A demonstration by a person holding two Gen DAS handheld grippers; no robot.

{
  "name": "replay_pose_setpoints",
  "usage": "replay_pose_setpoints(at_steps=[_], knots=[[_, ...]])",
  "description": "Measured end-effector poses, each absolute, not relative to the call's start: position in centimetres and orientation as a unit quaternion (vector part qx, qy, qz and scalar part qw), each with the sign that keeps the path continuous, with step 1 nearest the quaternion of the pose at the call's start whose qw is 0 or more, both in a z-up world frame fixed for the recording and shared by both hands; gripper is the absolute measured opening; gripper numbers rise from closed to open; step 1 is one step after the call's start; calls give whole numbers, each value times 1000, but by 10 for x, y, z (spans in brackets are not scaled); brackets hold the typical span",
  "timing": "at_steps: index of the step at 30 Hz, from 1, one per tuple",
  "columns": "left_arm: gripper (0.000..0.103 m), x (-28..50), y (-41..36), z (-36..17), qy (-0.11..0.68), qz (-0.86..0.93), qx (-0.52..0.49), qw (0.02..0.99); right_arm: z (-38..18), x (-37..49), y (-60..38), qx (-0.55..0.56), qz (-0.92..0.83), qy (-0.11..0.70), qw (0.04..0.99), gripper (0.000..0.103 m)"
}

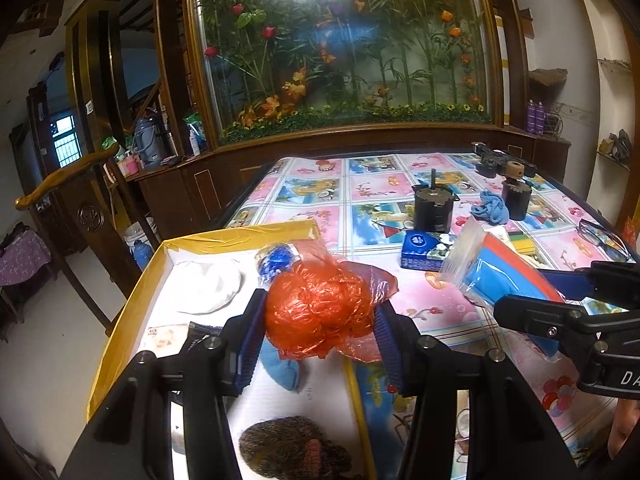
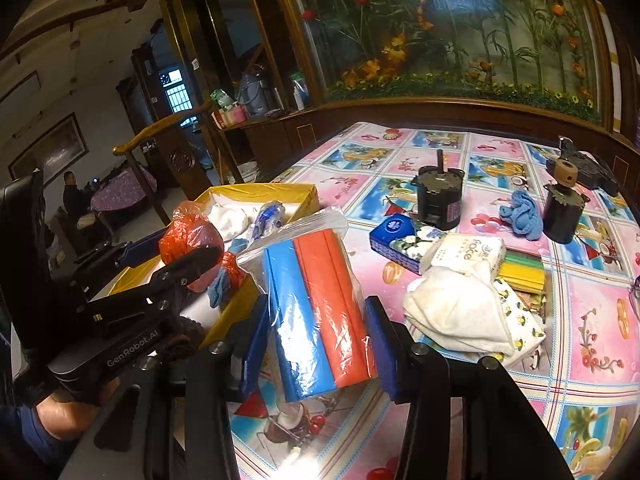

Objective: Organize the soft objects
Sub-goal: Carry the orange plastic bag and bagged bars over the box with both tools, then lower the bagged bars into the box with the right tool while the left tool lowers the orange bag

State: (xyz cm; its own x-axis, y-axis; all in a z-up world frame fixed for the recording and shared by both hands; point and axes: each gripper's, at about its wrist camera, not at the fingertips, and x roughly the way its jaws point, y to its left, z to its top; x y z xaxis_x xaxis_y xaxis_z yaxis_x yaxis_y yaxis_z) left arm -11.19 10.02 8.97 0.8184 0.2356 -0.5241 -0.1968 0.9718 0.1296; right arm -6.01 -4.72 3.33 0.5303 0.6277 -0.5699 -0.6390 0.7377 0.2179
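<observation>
The left gripper (image 1: 320, 316) clamped a crinkly orange plastic-bag ball (image 1: 318, 312) above the yellow-rimmed box (image 1: 240, 234); the right gripper (image 2: 316, 320), tilted downward, squeezed a glossy clear-wrapped blue-and-orange pack (image 2: 316, 308) over the floral tablecloth (image 2: 580, 340).

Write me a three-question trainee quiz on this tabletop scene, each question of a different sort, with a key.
1. True or false: the left hand-held gripper is shut on a crumpled red plastic bag.
2. Multiple choice: what does the right hand-held gripper hold? A) a white cloth B) a clear bag with blue and orange sheets C) a tissue pack
3. Fill in: the white round pad lies inside the ____ box.

Key: 1 true; 2 B; 3 yellow.
</observation>
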Motion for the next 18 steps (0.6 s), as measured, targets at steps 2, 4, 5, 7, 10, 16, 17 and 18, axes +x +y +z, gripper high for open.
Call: replay_pose_setpoints(at_steps=[2,4,5,7,10,16,17,18], knots=[[51,-114,109,90,278,120,28,953,36,-62,-38,-15,363,321,875,51],[51,-117,119,90,276,129,21,952,39,-65,-27,-26,362,320,875,51],[51,-118,124,90,276,133,18,952,40,-67,-20,-35,361,317,876,51],[51,-122,136,90,275,144,8,951,43,-71,-7,-49,359,315,877,51],[51,-127,156,88,276,163,-4,947,45,-78,18,-72,364,311,875,51],[51,-137,196,85,279,207,-26,937,47,-89,69,-126,365,295,874,51],[51,-139,202,84,279,213,-29,936,47,-90,77,-136,364,291,874,51],[51,-140,208,83,281,220,-33,933,46,-91,83,-144,361,287,875,51]])
